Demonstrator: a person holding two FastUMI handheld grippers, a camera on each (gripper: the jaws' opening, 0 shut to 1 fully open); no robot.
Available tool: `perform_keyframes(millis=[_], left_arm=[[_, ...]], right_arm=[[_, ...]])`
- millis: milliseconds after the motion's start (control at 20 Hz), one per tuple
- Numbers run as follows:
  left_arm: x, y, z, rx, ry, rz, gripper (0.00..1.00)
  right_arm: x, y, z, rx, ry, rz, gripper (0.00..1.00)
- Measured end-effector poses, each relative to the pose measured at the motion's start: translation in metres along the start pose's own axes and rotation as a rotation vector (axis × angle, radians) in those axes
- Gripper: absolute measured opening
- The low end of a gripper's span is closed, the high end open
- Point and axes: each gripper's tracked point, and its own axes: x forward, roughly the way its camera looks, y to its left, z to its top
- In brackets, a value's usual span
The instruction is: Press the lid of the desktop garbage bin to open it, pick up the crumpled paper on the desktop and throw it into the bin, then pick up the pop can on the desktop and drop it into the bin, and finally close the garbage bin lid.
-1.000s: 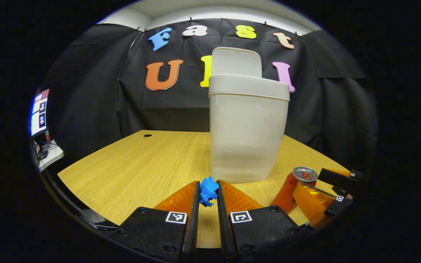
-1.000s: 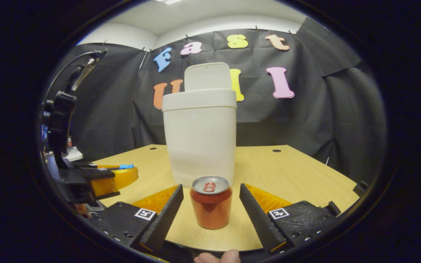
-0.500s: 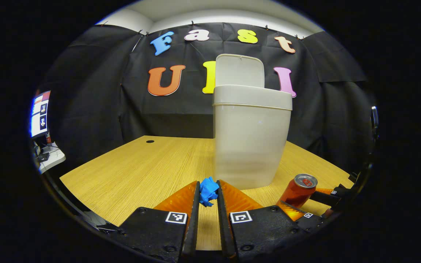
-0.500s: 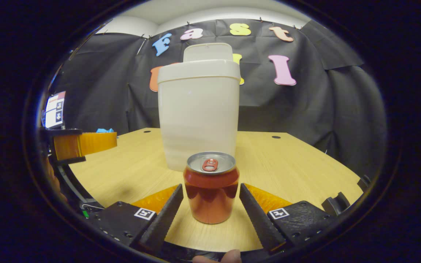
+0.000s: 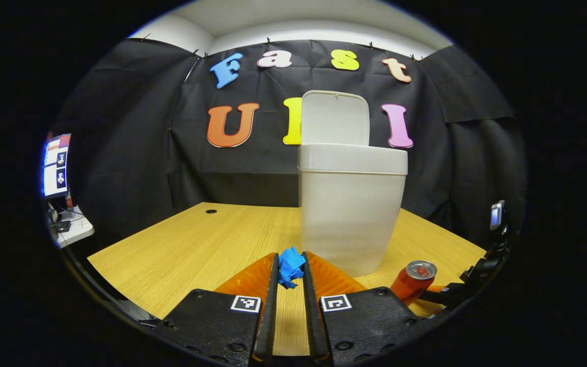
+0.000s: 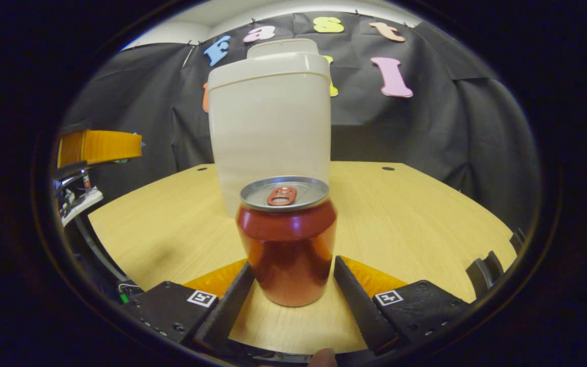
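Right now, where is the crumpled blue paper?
In the left gripper view, the crumpled blue paper sits pinched between the left gripper's two fingers at bottom centre, just before the open bin, with the pop can farther right.

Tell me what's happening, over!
Left tongs shut on blue crumpled paper, off the desk. Right tongs open around the standing pop can. Bin lid up. Nothing in the way, over.

Wooden table (pale grain), black cloth wall.
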Motion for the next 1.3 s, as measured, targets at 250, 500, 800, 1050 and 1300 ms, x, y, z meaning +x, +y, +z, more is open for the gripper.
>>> perform_keyframes(millis=[250,500,800,1050,1300], left_arm=[[0.002,-0.004,0.036,0.021,-0.072,0.0,0.28],[0.008,-0.017,0.061,0.032,-0.119,-0.019,0.28],[0.021,-0.028,0.107,0.061,-0.185,-0.04,0.29],[0.04,-0.046,0.15,0.116,-0.246,-0.073,0.28],[0.069,-0.065,0.17,0.117,-0.26,-0.107,0.28]], right_arm=[[0.0,0.002,-0.002,-0.008,0.011,0.013,0.86],[-0.006,0.004,0.006,-0.028,-0.001,0.049,0.8],[-0.023,-0.019,0.039,-0.049,-0.091,0.038,0.79],[-0.025,-0.045,0.051,-0.019,-0.108,0.012,0.79],[-0.028,-0.057,0.064,0.0,-0.118,0.013,0.79]])
